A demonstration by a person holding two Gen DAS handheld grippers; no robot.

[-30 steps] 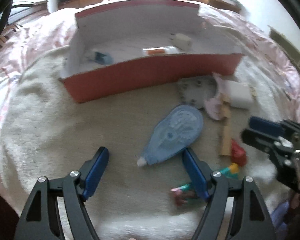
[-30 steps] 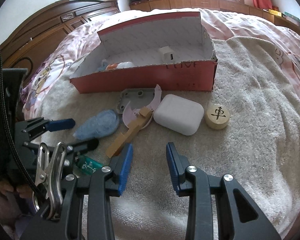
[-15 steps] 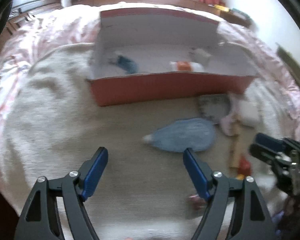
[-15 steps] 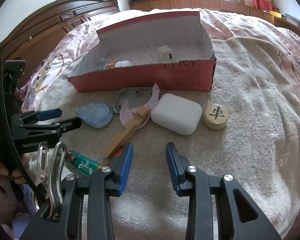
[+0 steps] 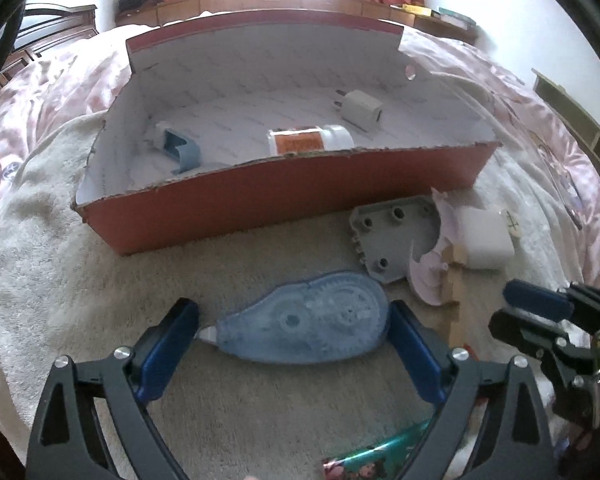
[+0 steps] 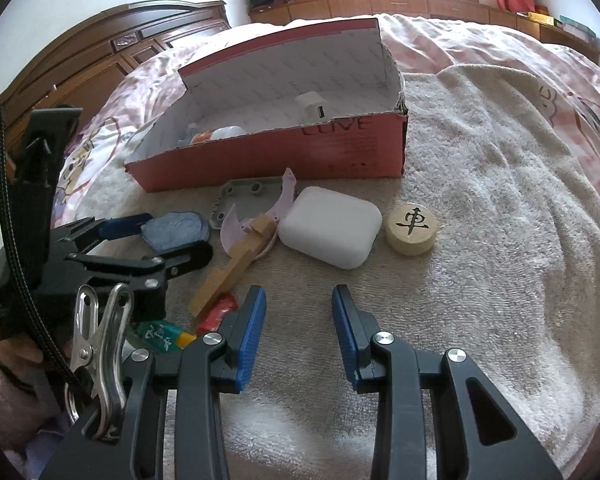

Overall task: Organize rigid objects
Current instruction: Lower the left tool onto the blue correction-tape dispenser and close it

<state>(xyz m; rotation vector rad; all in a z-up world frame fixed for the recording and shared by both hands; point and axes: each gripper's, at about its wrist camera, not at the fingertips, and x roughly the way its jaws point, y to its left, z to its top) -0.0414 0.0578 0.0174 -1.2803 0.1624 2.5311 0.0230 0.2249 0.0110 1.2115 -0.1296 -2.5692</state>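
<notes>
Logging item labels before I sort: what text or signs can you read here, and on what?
"LOVE", roughly: dark letters on the red box front, top edge cut off.
"車": black character on the round wooden chess piece.
White characters on the green lighter: too small to read.
Orange label on the white bottle: blurred.

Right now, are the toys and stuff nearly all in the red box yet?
Not yet. Three things lie in the red box: a white charger, a bottle and a blue piece. The left gripper, open, straddles the blue tape roller. Still outside: white case, wooden chess piece, grey plate.
</notes>
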